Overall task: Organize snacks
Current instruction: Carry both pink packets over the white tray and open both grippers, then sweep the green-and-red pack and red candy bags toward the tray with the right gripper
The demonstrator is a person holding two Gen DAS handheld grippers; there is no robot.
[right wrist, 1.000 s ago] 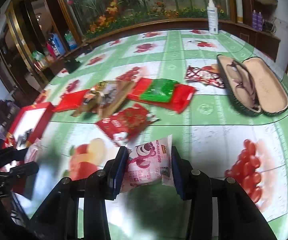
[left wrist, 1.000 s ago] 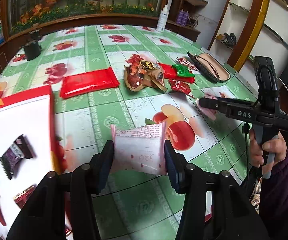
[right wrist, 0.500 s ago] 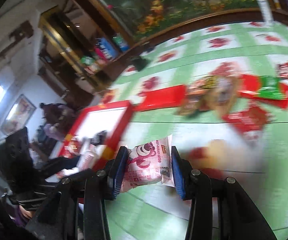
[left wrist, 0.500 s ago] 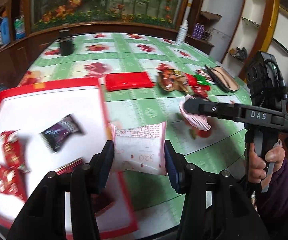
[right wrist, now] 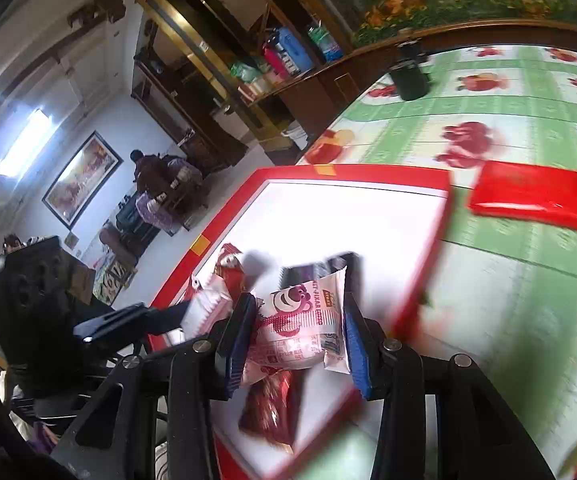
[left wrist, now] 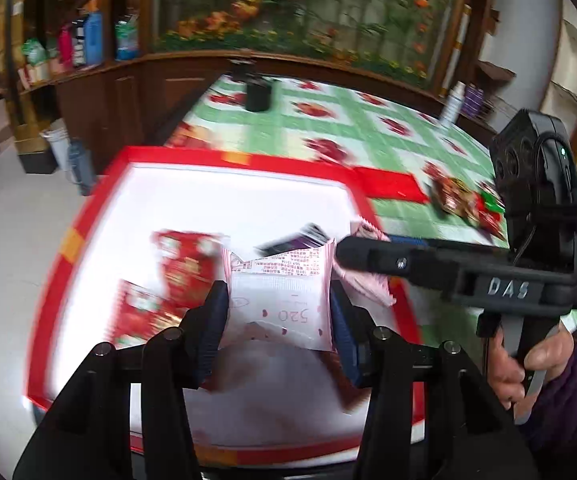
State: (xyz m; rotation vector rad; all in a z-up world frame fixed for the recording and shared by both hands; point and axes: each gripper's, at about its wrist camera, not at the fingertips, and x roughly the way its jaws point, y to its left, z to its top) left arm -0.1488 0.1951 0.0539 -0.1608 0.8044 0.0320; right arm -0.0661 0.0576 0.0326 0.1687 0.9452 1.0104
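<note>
Both grippers hang over the red-rimmed white tray [left wrist: 244, 208], the left gripper [left wrist: 279, 312] clamped on a pink-and-white printed sachet [left wrist: 284, 300] and the right gripper [right wrist: 296, 330] on a pink bear-print snack packet [right wrist: 300, 328], apparently poised to drop them among the wrapped snacks already inside

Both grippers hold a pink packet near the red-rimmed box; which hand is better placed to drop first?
Probably left. The left gripper holds its packet over the box floor, while the right gripper's packet sits nearer the box's rim.
</note>
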